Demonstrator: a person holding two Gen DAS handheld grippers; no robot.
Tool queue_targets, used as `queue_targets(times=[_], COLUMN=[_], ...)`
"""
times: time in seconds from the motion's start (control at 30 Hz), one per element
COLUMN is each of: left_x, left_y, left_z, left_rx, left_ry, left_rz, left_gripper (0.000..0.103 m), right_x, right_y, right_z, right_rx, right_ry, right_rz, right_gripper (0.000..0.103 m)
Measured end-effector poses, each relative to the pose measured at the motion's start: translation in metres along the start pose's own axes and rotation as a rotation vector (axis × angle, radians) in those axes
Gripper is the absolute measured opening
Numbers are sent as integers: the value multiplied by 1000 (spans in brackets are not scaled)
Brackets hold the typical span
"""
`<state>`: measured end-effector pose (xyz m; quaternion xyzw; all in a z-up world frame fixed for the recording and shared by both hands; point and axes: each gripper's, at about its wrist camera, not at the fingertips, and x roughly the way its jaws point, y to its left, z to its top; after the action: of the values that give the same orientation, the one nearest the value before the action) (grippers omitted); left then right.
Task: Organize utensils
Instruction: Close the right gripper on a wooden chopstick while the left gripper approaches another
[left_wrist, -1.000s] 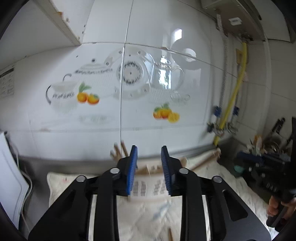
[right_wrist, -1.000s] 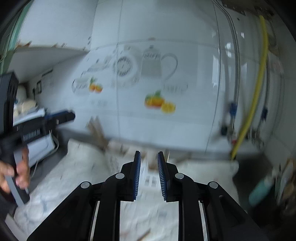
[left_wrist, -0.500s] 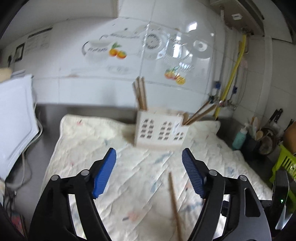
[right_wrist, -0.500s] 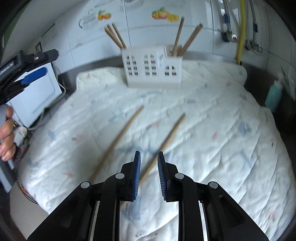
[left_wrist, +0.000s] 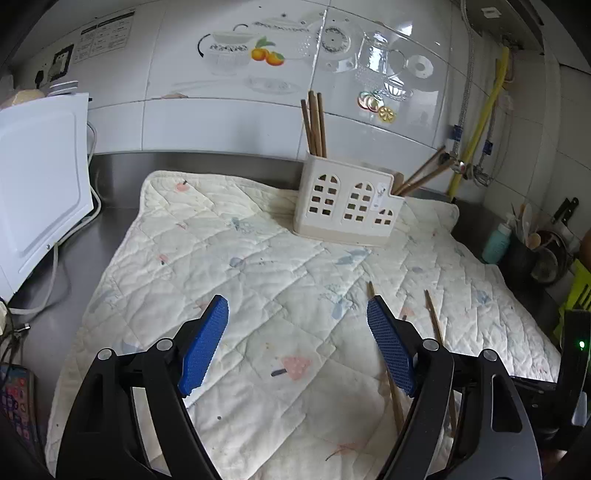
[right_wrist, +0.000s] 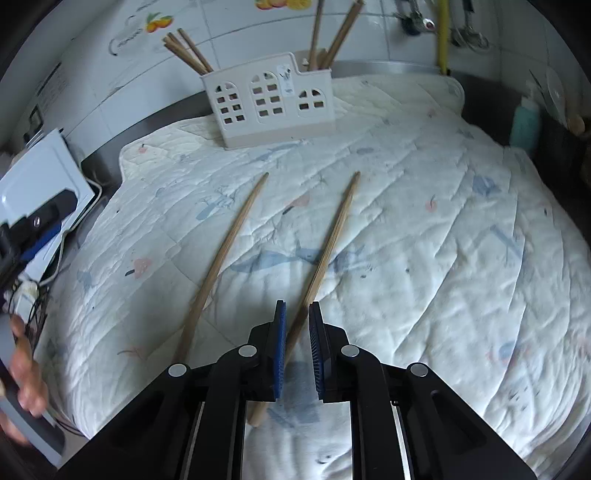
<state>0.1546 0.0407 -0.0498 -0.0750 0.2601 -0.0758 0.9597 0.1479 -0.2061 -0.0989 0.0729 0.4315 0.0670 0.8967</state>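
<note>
Left hand-held gripper (left_wrist: 297, 343): jaws wide, opening, empty, lower frame over quilted mat (left_wrist: 258, 266). Right hand-held gripper (right_wrist: 296, 343): jaws narrow, closing around right chopstick (right_wrist: 328, 247); contact unclear. Left chopstick (right_wrist: 225, 254) lies beside. Advise: clamp squarely, lift level toward holder (right_wrist: 269, 99), upper centre. No legible writing.

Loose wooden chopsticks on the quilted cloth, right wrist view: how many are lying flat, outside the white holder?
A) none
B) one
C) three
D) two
D: two long wooden chopsticks lie apart on the white quilted cloth, the left chopstick clear of the fingers and the right chopstick running between the closing right gripper.
</note>
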Motion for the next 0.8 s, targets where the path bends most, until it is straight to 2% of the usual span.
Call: queue_targets(times=[0.37,0.5,0.8], left_x=[5,3,-4], left_y=[2,-2,-22], left_z=[-18,-26,-39], left_rx=[-14,-6,29], left_ry=[42,55,85], left_rz=[-34,-41,-91], left_gripper=[77,77,75], right_x=[8,6,-5], right_y=[11,6,-2], right_z=[-7,-7,-13], right_rx=[12,18,-107], right_ry=[2,0,-16], right_rz=[-79,-66,-81], right_gripper=[12,10,6])
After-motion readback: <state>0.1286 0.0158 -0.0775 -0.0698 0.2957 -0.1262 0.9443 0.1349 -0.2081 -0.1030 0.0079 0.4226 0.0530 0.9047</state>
